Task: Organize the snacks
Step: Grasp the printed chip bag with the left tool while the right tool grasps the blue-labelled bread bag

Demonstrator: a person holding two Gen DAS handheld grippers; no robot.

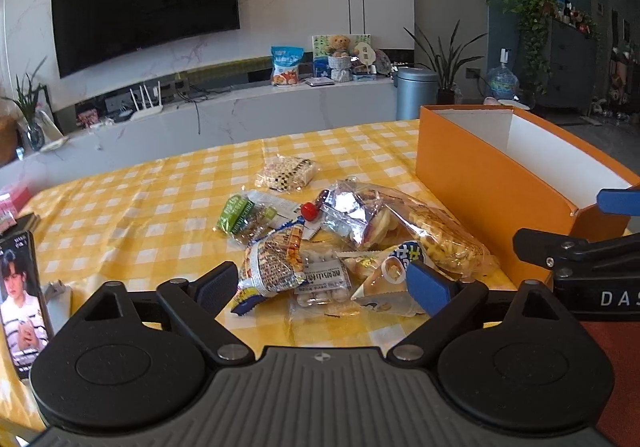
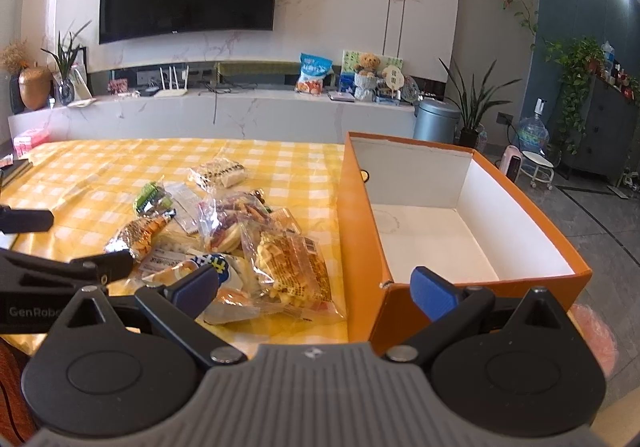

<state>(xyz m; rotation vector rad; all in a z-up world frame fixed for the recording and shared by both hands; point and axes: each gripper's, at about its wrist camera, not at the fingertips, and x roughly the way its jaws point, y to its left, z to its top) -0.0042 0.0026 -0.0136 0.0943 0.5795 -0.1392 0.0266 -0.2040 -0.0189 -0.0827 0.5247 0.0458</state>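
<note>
A heap of snack packets point(image 1: 344, 243) lies on the yellow checked tablecloth point(image 1: 132, 207); it also shows in the right wrist view point(image 2: 240, 243). One pale packet point(image 1: 288, 172) lies apart behind the heap. An open orange box point(image 1: 496, 183) with a white inside stands to the right of the heap; its inside looks bare in the right wrist view point(image 2: 432, 243). My left gripper point(image 1: 326, 287) is open just in front of the heap, holding nothing. My right gripper point(image 2: 316, 289) is open at the box's near left corner, empty.
A phone point(image 1: 22, 303) showing a video lies at the table's left edge. Behind the table runs a white TV bench point(image 2: 240, 107) with a router, a blue snack bag and a teddy bear. A grey bin point(image 2: 436, 121) and plants stand at the right.
</note>
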